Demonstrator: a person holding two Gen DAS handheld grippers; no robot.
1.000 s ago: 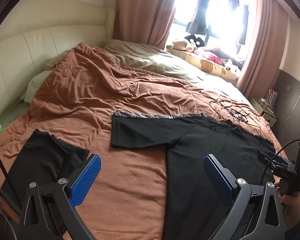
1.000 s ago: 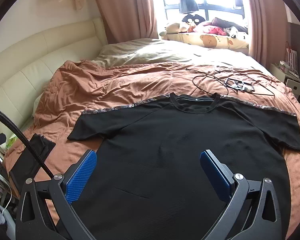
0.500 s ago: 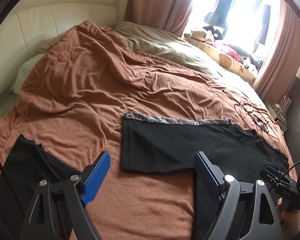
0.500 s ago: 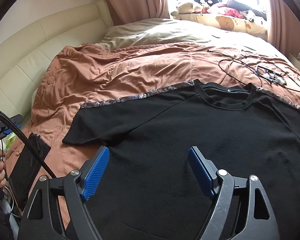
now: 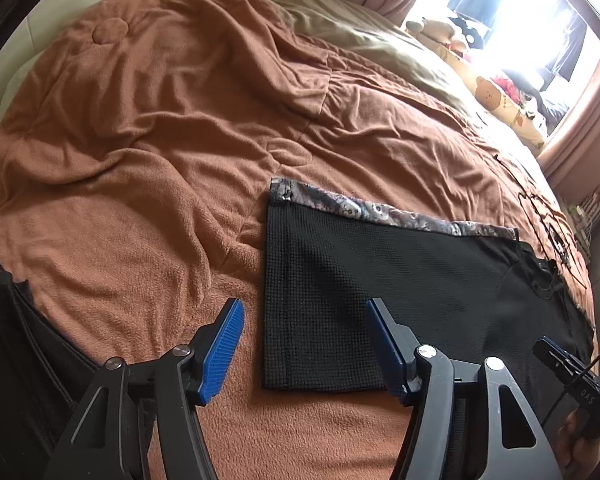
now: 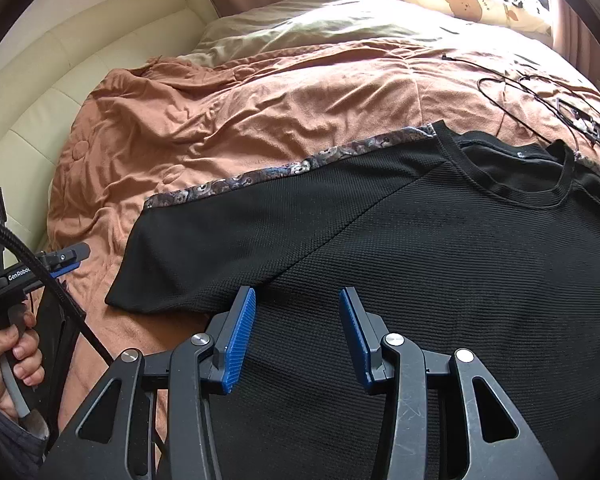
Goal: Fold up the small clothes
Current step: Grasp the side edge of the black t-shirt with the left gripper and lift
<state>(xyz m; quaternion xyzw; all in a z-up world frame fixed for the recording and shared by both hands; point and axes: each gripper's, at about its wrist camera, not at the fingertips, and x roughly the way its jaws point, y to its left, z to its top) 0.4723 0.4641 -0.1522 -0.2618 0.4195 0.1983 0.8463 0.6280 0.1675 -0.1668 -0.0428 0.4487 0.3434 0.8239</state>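
Black T-shirt (image 6: 440, 240) flat on bed (image 5: 160, 140), unfolded; fold not begun. Left gripper (image 5: 304, 344) at sleeve, right gripper (image 6: 298, 334) over body: jaws open, empty.

Black tool (image 6: 296, 328), ribbed blue pads (image 6: 240, 340), silver screws.

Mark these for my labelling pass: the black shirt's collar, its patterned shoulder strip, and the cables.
collar (image 6: 512, 194): right wrist view, front rim.
patterned shoulder strip (image 5: 384, 214): left wrist view, middle.
cables (image 6: 540, 92): right wrist view, loops.

Bare blanket (image 5: 148, 152) left of the shirt (image 5: 360, 280): open passage. Folded dark garment (image 5: 16, 344) crowds the near-left edge; cables (image 6: 540, 92) clutter the far-right.
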